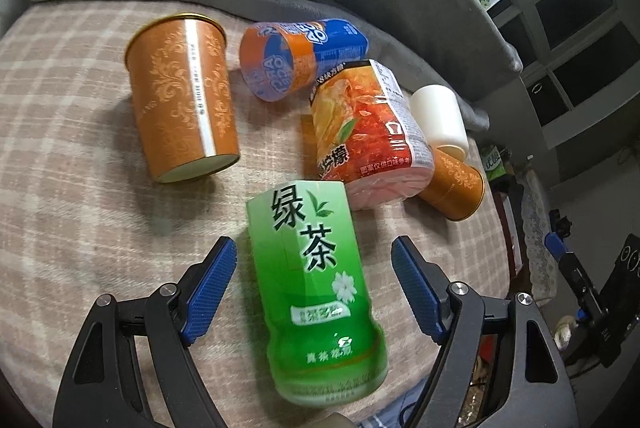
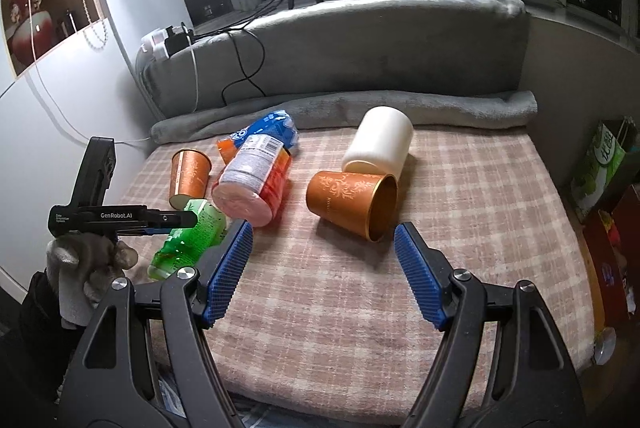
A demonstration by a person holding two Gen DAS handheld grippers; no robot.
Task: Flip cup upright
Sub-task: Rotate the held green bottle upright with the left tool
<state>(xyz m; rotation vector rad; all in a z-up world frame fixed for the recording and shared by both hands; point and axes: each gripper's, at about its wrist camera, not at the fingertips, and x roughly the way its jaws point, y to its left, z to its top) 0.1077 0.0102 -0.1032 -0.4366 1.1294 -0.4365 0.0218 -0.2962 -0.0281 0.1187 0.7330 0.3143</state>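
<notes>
Six containers on the checked blanket (image 2: 460, 196); both grippers spread wide, holding nothing.
Left gripper (image 1: 314, 288) straddles the tipped green tea cup (image 1: 316, 292), pads clear. Right gripper (image 2: 324, 268) faces the orange cup (image 2: 352, 204), on its side, gold interior showing nothing inside, touching the white cup (image 2: 380, 144). Red lemon tea cup (image 2: 256, 184) and blue-orange cup (image 2: 272, 132) lie tipped; tall orange cup (image 2: 190, 176) stands.

Glossy green cup (image 1: 316, 292), matt woven checked cloth (image 1: 80, 188).
</notes>
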